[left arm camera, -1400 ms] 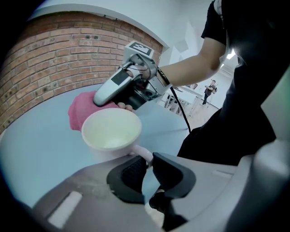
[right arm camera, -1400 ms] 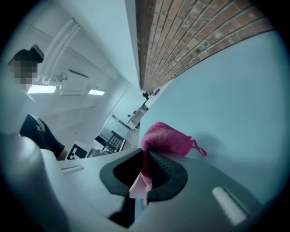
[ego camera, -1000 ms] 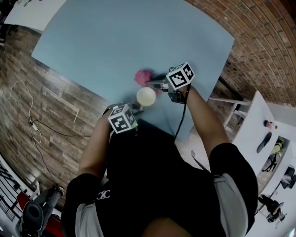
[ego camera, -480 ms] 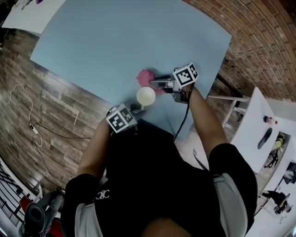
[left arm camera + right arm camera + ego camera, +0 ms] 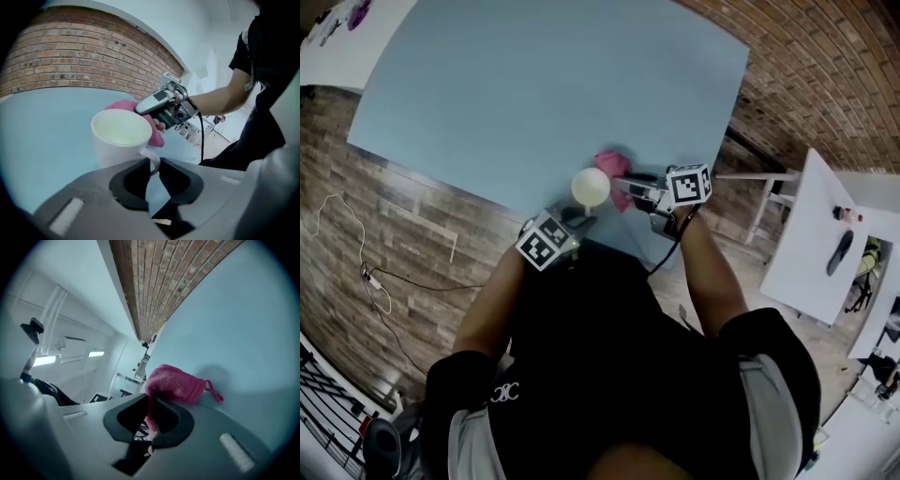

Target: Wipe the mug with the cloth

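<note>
A smooth, round white ceramic mug (image 5: pixel 121 136) was held upright at the near edge of a matte pale-blue table (image 5: pixel 534 84). The grey jaws of the left gripper (image 5: pixel 153 165) were clamped on its looped handle (image 5: pixel 152 157). A bunched pink terry cloth (image 5: pixel 178 383), nubbly and trailing a thin hanging loop, was pinched between the closed jaws of the right gripper (image 5: pixel 151 401). It was seen just beside the mug's far right side. A rough red brick wall (image 5: pixel 70 56) was seen beyond the table.
</note>
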The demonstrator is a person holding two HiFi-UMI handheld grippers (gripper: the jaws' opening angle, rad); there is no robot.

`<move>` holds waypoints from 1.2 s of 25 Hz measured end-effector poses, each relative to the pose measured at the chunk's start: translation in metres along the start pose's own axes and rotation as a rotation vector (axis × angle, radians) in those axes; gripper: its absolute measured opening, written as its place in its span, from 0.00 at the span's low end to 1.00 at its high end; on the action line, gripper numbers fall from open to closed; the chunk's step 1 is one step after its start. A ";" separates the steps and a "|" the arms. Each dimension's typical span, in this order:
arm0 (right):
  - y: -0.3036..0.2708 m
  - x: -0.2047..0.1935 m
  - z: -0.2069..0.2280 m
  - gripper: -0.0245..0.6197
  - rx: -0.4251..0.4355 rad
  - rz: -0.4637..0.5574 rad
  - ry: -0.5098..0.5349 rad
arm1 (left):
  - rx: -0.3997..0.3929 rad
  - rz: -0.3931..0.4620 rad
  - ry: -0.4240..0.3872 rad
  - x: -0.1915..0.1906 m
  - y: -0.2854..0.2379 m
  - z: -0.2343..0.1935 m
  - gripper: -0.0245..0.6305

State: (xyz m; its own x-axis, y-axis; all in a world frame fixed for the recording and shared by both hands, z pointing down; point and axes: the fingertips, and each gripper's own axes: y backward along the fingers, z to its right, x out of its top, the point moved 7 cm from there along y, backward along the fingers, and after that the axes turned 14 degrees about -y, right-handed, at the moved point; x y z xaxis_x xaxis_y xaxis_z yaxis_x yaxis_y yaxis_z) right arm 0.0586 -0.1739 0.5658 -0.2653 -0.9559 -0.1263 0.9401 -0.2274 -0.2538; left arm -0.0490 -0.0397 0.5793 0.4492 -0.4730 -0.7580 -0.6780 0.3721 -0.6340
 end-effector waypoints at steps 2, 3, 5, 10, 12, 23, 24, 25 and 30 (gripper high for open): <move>0.003 -0.009 0.000 0.10 0.014 0.059 -0.035 | 0.029 0.016 0.026 0.002 -0.003 0.000 0.14; 0.004 -0.015 -0.001 0.10 0.029 0.082 -0.066 | 0.044 0.023 0.039 0.002 -0.004 0.001 0.14; 0.006 -0.022 0.001 0.10 0.024 0.100 -0.053 | 0.077 0.034 0.066 0.004 -0.006 0.001 0.14; 0.006 -0.024 0.003 0.10 -0.004 0.120 -0.038 | 0.170 0.051 0.130 0.013 -0.014 -0.002 0.14; 0.005 -0.021 0.001 0.10 -0.017 0.112 -0.010 | 0.193 0.055 0.158 0.017 -0.017 -0.005 0.14; -0.008 -0.021 0.004 0.10 -0.177 -0.028 0.143 | 0.213 0.060 0.149 0.026 -0.023 -0.013 0.25; -0.008 -0.020 0.004 0.10 -0.176 -0.017 0.142 | 0.195 0.046 0.114 0.026 -0.022 -0.010 0.34; -0.008 -0.018 0.004 0.10 -0.174 -0.007 0.139 | 0.175 0.029 0.074 0.025 -0.021 -0.007 0.45; -0.006 -0.014 0.004 0.10 -0.171 0.007 0.136 | 0.155 -0.041 -0.056 -0.002 0.011 0.001 0.61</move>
State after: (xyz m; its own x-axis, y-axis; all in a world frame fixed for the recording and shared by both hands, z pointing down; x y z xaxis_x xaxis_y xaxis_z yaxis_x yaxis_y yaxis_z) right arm 0.0573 -0.1596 0.5731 -0.2964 -0.9208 -0.2534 0.8951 -0.1754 -0.4099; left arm -0.0568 -0.0335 0.5739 0.5091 -0.4468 -0.7356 -0.5627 0.4740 -0.6773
